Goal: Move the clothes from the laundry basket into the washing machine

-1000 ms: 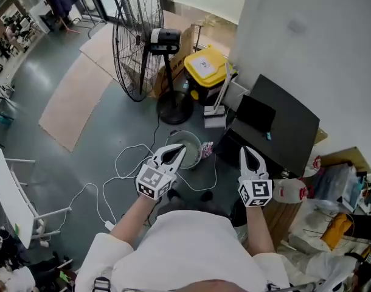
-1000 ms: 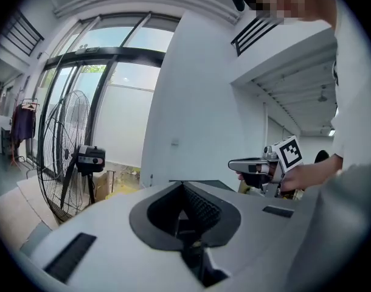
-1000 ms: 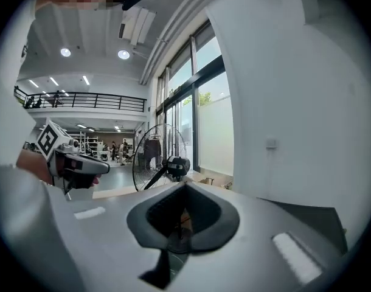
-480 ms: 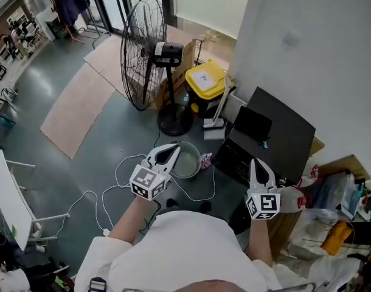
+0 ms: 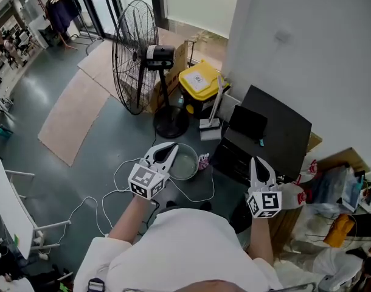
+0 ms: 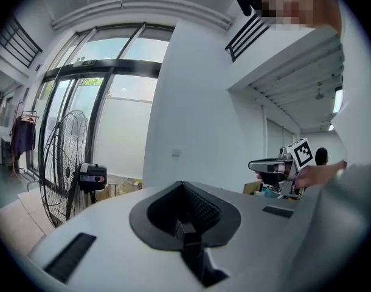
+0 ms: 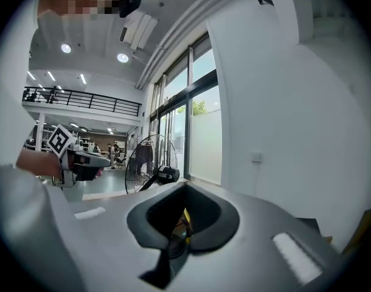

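Clothes I cannot pick out for sure. Only a small pink scrap (image 5: 202, 161) lies on the grey floor (image 5: 112, 132), just beside the round pale basin (image 5: 196, 157) ahead of my left tongs (image 5: 173, 147). Both tongs are pressed together with nothing in them. Over the last second my right tongs (image 5: 257, 160) have drifted out to the right, beside the black cabinet (image 5: 277, 126). I judge neither is lined up on any laundry.

Left gripper (image 5: 172, 149) and right gripper (image 5: 259, 162) held out level, fingers closed, empty
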Tool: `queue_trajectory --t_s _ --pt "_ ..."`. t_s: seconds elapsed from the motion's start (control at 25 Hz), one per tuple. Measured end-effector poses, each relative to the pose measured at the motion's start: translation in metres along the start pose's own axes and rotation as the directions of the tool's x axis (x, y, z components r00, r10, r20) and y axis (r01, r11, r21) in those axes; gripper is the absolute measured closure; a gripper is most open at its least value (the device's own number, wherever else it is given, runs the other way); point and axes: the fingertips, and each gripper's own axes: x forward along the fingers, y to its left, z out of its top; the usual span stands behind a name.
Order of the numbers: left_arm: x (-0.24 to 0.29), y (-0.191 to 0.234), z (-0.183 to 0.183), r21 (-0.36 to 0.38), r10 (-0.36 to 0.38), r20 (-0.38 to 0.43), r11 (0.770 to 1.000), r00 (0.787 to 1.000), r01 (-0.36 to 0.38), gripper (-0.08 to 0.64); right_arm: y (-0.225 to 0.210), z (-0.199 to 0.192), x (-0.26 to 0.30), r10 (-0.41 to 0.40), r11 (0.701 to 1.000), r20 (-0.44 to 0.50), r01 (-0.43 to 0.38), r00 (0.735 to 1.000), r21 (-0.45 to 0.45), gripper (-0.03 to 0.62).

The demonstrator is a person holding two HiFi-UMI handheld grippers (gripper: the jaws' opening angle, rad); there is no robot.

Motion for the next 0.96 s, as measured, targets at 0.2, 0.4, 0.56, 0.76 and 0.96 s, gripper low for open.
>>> queue_trajectory --t_s 0.2,0.4,0.56,0.76,0.96 --pt "0.009 -0.002 0.000 -0.005 -0.006 -0.002 1.000 1.000 0.006 0.554 -0.004 0.001 0.002 0.007 1.000 0.000 -0.007 1.000 -0.011 0.581" --pt "0.014 0.004 -0.002 -0.016 0.003 -0.007 1.000 1.000 -0.003 0.554 -0.008 -0.004 0.004 0.002 1.000 -0.007 -0.002 1.000 -0.009 0.581" --pt "0.013 0.009 -0.005 -0.014 0.016 -0.007 1.000 1.000 -0.016 0.554 -0.012 -0.004 0.005 0.001 1.000 -0.006 -0.001 1.000 -0.014 0.581" --pt "0.018 0.010 -0.003 -0.015 0.016 -0.008 1.000 1.000 -0.016 0.554 -0.014 -0.004 0.010 0.008 1.000 -0.011 -0.008 1.000 -0.016 0.581" --pt "0.023 0.013 0.002 -0.005 0.011 -0.006 1.000 1.000 -0.011 0.554 -0.013 0.000 0.017 0.021 0.999 -0.009 -0.022 1.000 -0.028 0.581"
